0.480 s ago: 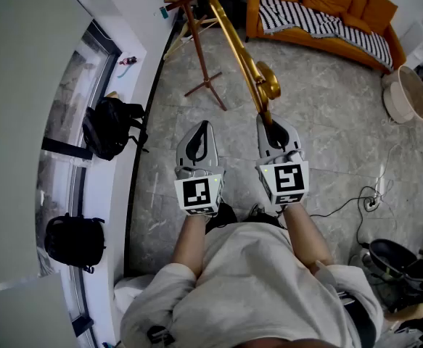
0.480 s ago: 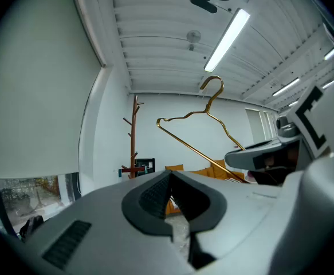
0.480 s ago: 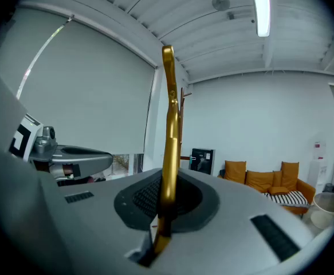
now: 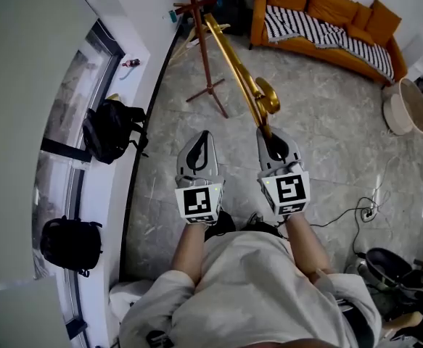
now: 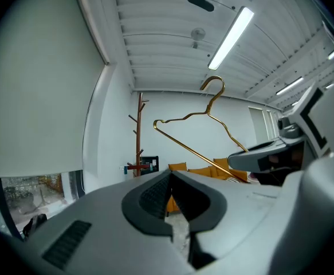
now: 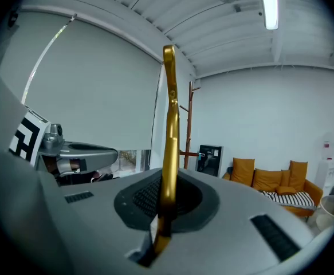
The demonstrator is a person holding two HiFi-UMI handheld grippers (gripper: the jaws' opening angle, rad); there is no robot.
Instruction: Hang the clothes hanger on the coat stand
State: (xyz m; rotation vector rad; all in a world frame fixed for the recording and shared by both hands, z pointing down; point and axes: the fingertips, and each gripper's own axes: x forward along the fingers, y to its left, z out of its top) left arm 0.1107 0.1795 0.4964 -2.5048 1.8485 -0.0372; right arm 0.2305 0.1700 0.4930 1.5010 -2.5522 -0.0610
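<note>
Ahead of the right claw (image 4: 268, 133) clamping it, the gold hanger (image 4: 244, 85) juts; left claw (image 4: 202, 138) closed empty.

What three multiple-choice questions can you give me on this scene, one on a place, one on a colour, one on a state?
1. Where is the coat stand?
A) by the window
B) in a doorway
C) on a table

2. What colour is the hanger?
A) white
B) gold
C) black

3. How are the right tongs?
A) wide open
B) shut and empty
C) shut on the hanger

Answers:
1 A: in the head view its pole rises from the floor next to the window.
2 B: its metal shines gold in all three views.
3 C: the right gripper view shows them closed on the hanger's bar.
</note>
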